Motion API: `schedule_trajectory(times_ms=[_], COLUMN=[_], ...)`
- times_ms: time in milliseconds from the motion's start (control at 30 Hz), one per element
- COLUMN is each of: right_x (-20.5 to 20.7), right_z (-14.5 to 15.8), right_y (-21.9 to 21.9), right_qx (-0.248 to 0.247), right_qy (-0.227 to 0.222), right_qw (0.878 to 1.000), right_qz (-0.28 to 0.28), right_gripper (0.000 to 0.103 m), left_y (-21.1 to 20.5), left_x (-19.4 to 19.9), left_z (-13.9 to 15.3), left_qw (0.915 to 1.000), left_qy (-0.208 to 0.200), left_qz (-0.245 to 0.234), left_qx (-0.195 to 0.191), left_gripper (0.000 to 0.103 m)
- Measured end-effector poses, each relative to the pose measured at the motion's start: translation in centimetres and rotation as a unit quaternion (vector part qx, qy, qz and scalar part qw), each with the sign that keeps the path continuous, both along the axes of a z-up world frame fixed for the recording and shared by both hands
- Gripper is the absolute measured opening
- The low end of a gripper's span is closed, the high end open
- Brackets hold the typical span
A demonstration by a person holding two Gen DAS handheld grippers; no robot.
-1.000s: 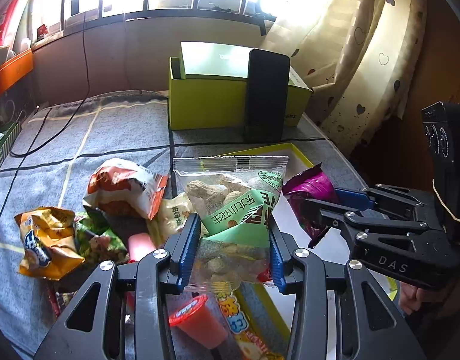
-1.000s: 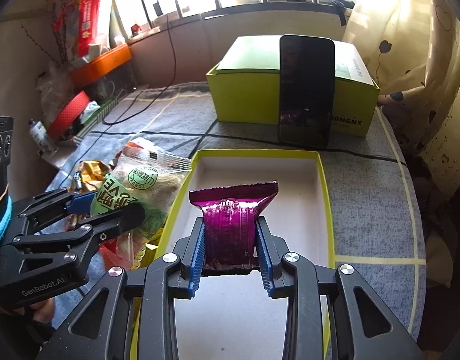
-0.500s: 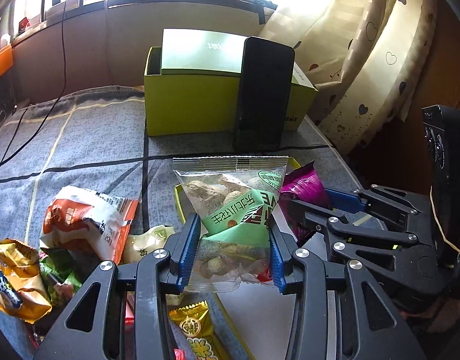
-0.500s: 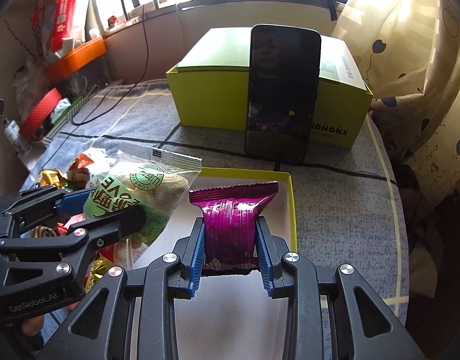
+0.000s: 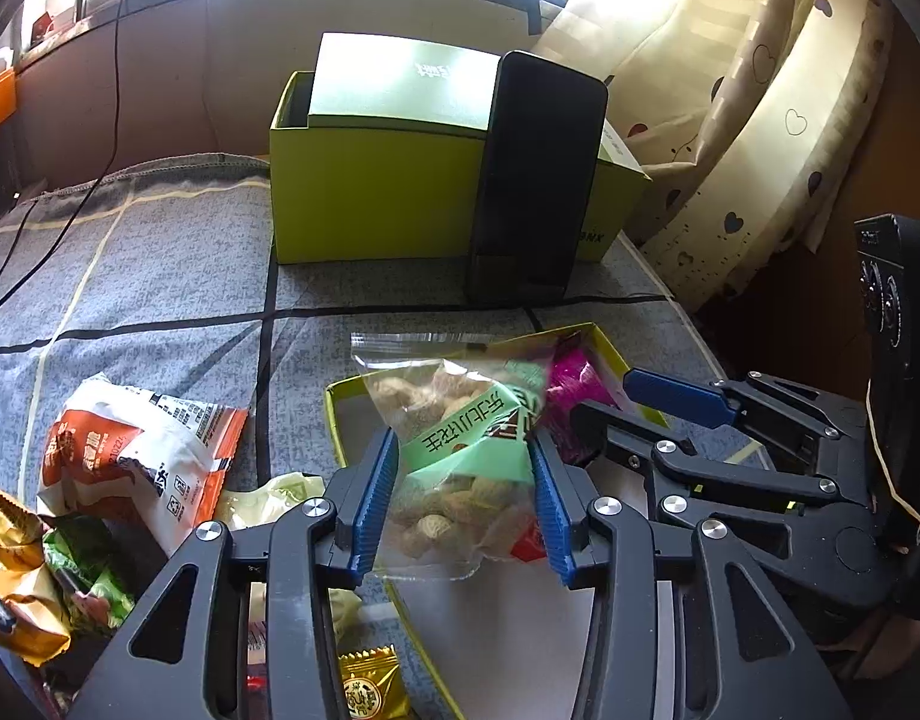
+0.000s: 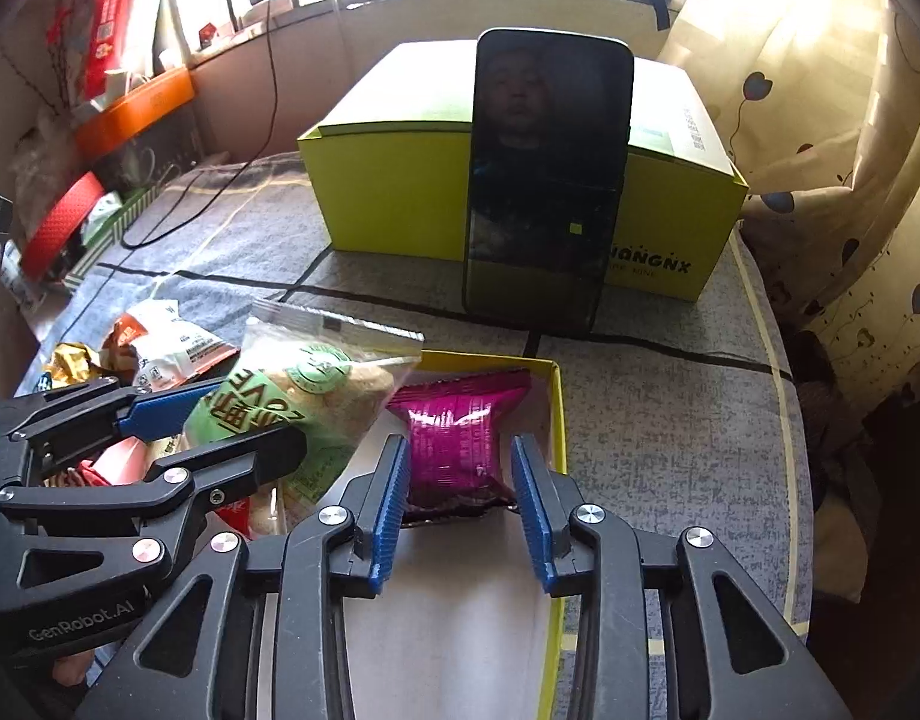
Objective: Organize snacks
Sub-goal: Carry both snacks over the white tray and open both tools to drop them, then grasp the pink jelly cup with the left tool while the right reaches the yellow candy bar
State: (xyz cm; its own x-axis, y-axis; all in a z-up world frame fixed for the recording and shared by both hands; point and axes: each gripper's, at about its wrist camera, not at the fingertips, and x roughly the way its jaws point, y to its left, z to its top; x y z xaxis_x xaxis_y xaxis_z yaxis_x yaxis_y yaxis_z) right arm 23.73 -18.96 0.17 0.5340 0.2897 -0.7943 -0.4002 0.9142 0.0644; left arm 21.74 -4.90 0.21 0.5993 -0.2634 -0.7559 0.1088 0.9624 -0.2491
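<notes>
Two snack bags over the yellow tray

We see the tray (image 6: 557, 420) — yellow walls, pale floor — on the grey cloth (image 6: 670, 420) before a lime box (image 6: 387, 192) with a dark phone (image 6: 547, 180) leaning on it. Our left gripper (image 5: 463, 495) is open around the peanut bag (image 5: 460, 420), clear with a green band, blurred and tilted over the tray's near-left corner. Our right gripper (image 6: 460, 501) is spread open — the shiny magenta packet (image 6: 460, 432) sits between its blue pads in the tray's far corner. More snacks (image 5: 135, 456) lie left of the tray.
</notes>
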Motion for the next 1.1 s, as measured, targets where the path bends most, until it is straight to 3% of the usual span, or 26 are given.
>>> schedule_trajectory(times_ms=[133, 700, 1100], right_x=[-1.0, -9.1, -12.9], right_z=[0.8, 2.9, 2.7], right_y=[-0.6, -0.9, -0.3], right_qx=[0.01, 0.06, 0.078], right_qy=[-0.006, -0.013, 0.001], right_qw=[1.0, 0.998, 0.997], right_qz=[-0.008, 0.002, 0.019], right_gripper=[0.043, 0.05, 0.05], left_y=[0.2, 0.9, 1.2], left_x=[-0.8, -8.1, -12.0], left_z=[0.9, 3.7, 3.4], left_qw=[0.9999, 0.9986, 0.9981], left_qy=[-0.013, -0.044, -0.042], left_qz=[-0.002, 0.02, 0.03], left_qx=[-0.002, 0.022, 0.033], left_gripper=[0.051, 0.052, 0.052])
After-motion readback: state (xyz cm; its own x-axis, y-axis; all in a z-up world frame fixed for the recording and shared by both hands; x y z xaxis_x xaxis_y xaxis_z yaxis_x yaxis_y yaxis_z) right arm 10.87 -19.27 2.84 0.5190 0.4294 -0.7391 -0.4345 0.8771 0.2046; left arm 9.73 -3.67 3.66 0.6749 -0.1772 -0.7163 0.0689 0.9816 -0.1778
